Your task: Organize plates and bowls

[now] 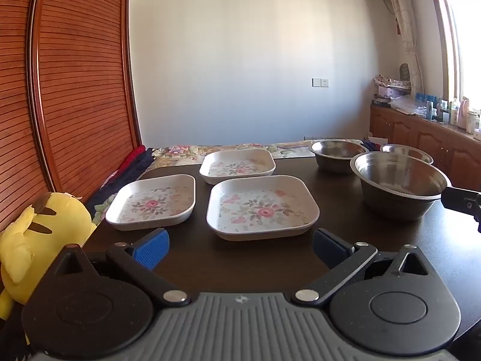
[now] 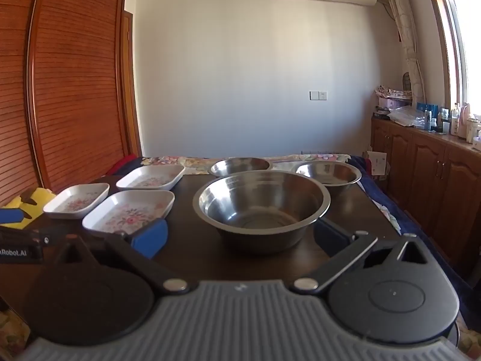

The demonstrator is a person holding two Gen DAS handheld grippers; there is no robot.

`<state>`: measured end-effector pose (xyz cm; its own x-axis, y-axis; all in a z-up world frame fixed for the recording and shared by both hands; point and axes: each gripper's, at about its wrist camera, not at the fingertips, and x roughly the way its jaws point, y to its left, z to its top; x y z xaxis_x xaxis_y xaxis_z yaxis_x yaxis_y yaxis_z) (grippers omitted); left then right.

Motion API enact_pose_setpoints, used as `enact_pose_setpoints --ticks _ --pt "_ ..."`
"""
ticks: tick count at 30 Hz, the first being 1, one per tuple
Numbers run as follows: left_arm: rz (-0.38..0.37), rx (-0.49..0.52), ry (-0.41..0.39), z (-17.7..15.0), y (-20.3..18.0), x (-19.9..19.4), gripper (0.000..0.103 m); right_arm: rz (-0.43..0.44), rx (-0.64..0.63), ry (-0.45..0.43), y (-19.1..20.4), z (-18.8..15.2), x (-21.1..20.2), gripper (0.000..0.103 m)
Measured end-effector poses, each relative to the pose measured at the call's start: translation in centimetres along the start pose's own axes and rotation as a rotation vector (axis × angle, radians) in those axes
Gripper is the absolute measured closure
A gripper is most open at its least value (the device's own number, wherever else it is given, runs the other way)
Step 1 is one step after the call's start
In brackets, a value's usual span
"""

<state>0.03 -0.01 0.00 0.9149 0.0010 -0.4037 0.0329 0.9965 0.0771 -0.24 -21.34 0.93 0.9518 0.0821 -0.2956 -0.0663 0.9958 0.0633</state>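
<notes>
Three square white plates with pink flower prints lie on the dark table: a near one, a left one and a far one. Three steel bowls stand to their right: a large near bowl, and two smaller ones behind it. My left gripper is open just short of the near plate, with nothing between its blue pads. My right gripper is open in front of the large bowl, its fingers apart from the bowl's sides.
A yellow plush toy sits off the table's left edge by the slatted wooden wardrobe. A flowered bedspread lies beyond the far edge. Wooden cabinets with bottles run along the right wall.
</notes>
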Motion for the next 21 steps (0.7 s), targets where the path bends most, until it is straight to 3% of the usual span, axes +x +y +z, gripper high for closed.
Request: enact_pose_setpoints --ticks 21 --pt "-0.004 0.003 -0.008 0.22 0.11 0.10 0.001 -0.003 -0.018 0.006 0.19 -0.12 -0.03 0.000"
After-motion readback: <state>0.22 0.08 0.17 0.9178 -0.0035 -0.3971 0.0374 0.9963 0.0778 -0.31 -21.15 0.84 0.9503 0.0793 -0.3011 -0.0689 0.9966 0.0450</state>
